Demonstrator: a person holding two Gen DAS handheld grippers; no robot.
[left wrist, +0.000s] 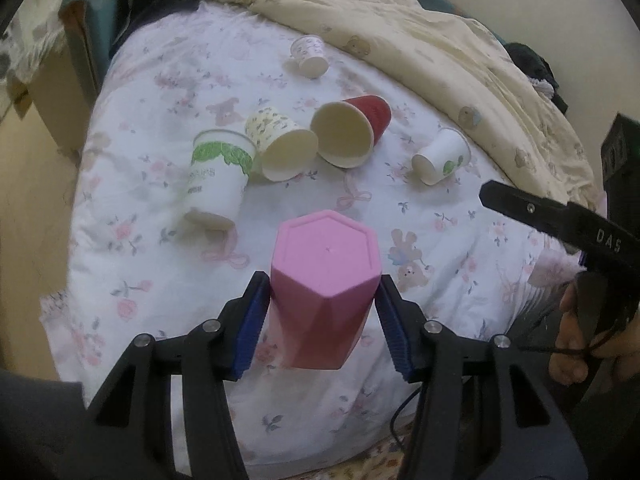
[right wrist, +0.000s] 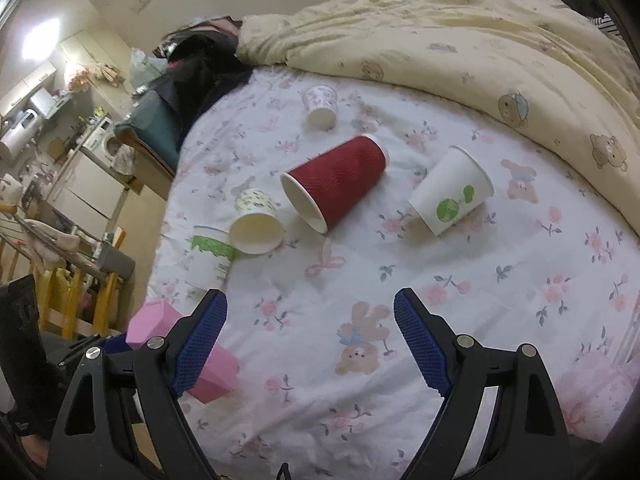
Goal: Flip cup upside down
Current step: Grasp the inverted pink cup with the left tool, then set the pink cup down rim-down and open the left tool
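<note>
A pink faceted cup (left wrist: 325, 280) stands upside down on the floral bedsheet, its flat hexagonal base facing up. My left gripper (left wrist: 323, 296) brackets it, blue pads touching or just off both sides. In the right wrist view the same pink cup (right wrist: 180, 344) shows at the lower left, partly behind my finger. My right gripper (right wrist: 310, 336) is open and empty above the sheet; it also shows in the left wrist view (left wrist: 560, 220) at the right.
Several paper cups lie on their sides farther back: a red one (right wrist: 336, 182), a green-printed white one (left wrist: 218, 178), a patterned one (left wrist: 282, 142), a white one with a green globe (right wrist: 450, 192), a small one (left wrist: 310, 56). A cream duvet (right wrist: 460, 32) is bunched behind.
</note>
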